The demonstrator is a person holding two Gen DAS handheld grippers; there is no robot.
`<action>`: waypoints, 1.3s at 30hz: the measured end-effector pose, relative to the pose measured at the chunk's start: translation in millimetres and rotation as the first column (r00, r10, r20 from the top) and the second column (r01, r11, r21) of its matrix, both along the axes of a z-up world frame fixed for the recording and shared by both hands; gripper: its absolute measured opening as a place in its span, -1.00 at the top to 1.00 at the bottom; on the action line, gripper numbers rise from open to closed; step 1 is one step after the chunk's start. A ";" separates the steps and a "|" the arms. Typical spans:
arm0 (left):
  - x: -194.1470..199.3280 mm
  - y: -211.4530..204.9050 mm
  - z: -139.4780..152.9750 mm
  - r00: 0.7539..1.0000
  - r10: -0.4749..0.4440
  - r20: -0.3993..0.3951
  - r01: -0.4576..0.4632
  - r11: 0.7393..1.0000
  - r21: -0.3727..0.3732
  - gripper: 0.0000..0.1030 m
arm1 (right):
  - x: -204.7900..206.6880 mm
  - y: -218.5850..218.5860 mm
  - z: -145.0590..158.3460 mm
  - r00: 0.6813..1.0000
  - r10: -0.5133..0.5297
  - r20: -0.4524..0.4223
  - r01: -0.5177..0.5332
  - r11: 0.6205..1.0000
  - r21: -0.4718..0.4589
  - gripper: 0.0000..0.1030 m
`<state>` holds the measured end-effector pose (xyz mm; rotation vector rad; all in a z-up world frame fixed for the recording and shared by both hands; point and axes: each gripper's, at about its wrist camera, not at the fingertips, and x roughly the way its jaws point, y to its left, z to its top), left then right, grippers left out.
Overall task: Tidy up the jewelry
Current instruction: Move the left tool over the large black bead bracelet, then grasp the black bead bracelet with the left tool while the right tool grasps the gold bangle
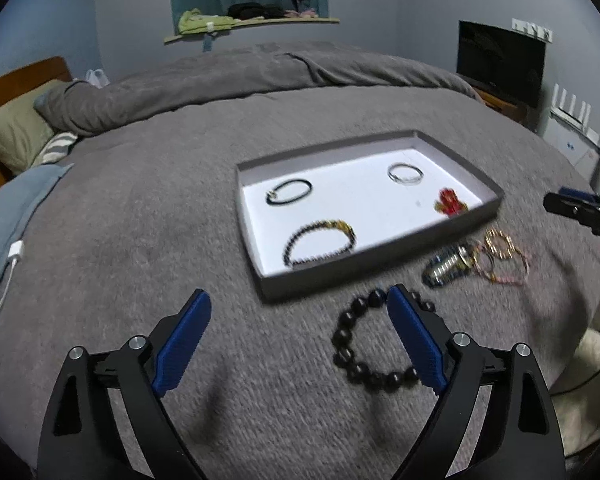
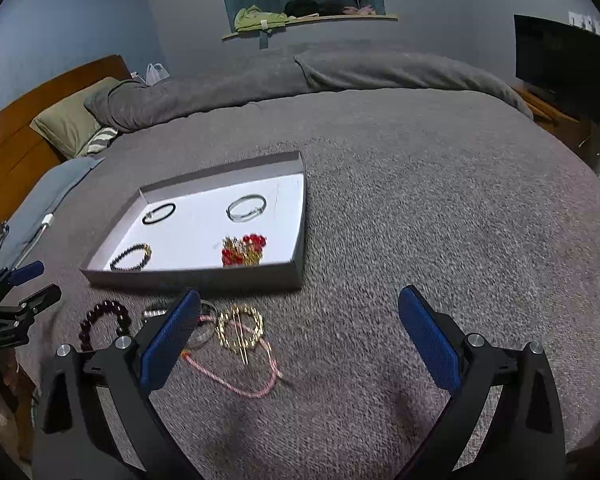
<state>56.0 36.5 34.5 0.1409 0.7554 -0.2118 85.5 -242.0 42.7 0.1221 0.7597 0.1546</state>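
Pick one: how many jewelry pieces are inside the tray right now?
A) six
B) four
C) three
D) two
B: the tray holds four pieces: a thin black bracelet, a clear bangle, a dark beaded bracelet with gold section and a red-and-gold piece; the rest lie on the grey blanket in front of it.

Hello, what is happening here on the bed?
A person is sorting jewelry into a shallow grey tray on the bed, with a gripper in each hand. Four pieces already lie in the tray. The left gripper and the right gripper are both open and empty. A dark beaded bracelet, a gold bracelet and a pink cord wait on the blanket.
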 end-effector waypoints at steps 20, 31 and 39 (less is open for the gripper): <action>-2.5 -14.5 -42.1 0.994 -0.006 -0.107 0.007 1.000 0.010 -0.75 | -9.9 18.1 -30.2 0.996 0.059 -0.060 -0.062 0.998 -0.035 -0.90; 1.8 -15.2 -52.4 0.992 0.001 -0.129 0.000 1.000 0.005 -0.75 | -6.7 34.8 -39.0 0.994 0.092 -0.065 -0.097 0.993 -0.071 -0.90; 4.8 -15.6 -63.4 0.992 0.007 -0.130 -0.007 1.000 0.002 -0.88 | -0.7 51.5 -45.6 0.990 0.131 -0.048 -0.137 0.982 -0.132 -0.81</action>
